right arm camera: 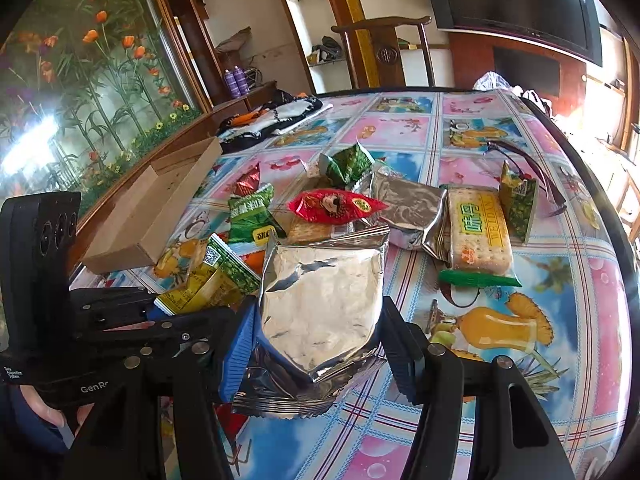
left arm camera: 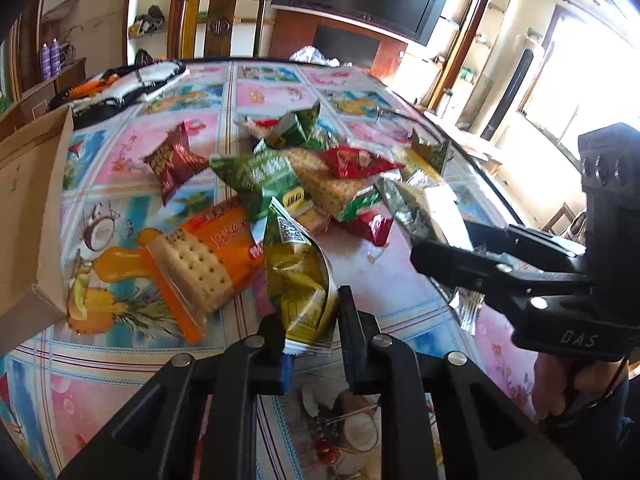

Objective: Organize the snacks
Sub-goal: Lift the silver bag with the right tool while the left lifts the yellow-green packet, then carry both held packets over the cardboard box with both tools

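So right up close, the left tongs (left arm camera: 308,326) are clamped on the bottom seam of a yellow-green snack packet (left arm camera: 300,284), and the right tongs (right arm camera: 316,344) are squeezed onto a silver foil pouch (right arm camera: 320,292). Both packets are just off the table (left arm camera: 400,304), at the near edge of the pile.

What I'd worry about: that yellow-green one is pinched only by a thin crimped edge, and the film looks slick and crinkly, so a quick swing could let it slide out. The foil pouch is puffy and smooth, bulging between the pads. It might squirm sideways, or get crushed if squeezed harder. The two tongs are also really close together, so they could knock each other.

A bit further out there's an orange cracker pack (left arm camera: 208,256), flat and rigid-looking with a clear window showing dimpled crackers. Behind it is a jumble of glossy green and red wrappers (left arm camera: 352,162) overlapping each other, so dragging one could pull its neighbours along.

Off to the left is the cardboard box (left arm camera: 28,216), matte and stiff, open-topped, probably where the snacks go. The tablecloth is shiny plastic with fruit prints.
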Action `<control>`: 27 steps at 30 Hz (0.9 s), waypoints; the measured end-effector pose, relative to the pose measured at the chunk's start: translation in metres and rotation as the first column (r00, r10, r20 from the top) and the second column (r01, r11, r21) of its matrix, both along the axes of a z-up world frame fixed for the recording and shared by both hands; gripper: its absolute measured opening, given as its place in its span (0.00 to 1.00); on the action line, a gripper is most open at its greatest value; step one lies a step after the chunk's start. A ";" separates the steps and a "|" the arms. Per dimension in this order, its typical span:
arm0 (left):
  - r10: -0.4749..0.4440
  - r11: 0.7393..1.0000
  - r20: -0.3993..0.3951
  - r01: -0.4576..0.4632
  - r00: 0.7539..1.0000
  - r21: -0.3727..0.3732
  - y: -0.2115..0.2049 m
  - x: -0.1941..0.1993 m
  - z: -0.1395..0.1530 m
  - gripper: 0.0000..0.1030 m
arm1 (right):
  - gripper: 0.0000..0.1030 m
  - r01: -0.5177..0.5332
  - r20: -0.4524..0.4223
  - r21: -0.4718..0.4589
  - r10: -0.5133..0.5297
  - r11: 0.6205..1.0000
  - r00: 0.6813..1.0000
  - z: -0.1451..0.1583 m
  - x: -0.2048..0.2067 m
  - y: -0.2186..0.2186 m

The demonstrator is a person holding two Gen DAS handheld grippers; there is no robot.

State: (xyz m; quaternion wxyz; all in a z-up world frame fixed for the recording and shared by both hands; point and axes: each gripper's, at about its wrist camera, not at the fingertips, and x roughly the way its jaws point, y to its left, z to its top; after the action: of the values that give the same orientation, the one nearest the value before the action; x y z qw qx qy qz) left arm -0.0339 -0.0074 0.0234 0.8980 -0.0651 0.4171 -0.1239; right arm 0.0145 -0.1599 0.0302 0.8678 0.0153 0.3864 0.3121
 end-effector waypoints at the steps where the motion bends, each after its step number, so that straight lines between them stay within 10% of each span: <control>1: 0.002 1.000 0.016 -0.002 1.000 -0.001 0.001 -0.002 0.003 0.17 | 0.61 0.000 0.004 0.000 0.000 1.000 1.000 0.000 0.000 0.000; 27: 0.120 0.992 0.113 -0.114 0.986 -0.057 0.055 0.009 0.026 0.18 | 0.61 0.014 0.003 0.075 -0.015 0.997 1.000 0.015 0.012 0.022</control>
State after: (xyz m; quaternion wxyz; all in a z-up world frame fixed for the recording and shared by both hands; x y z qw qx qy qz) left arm -0.0253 0.0479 0.0498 0.9246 -0.1045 0.3564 -0.0851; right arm 0.0267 -0.1377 0.0448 0.8696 0.0498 0.3726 0.3200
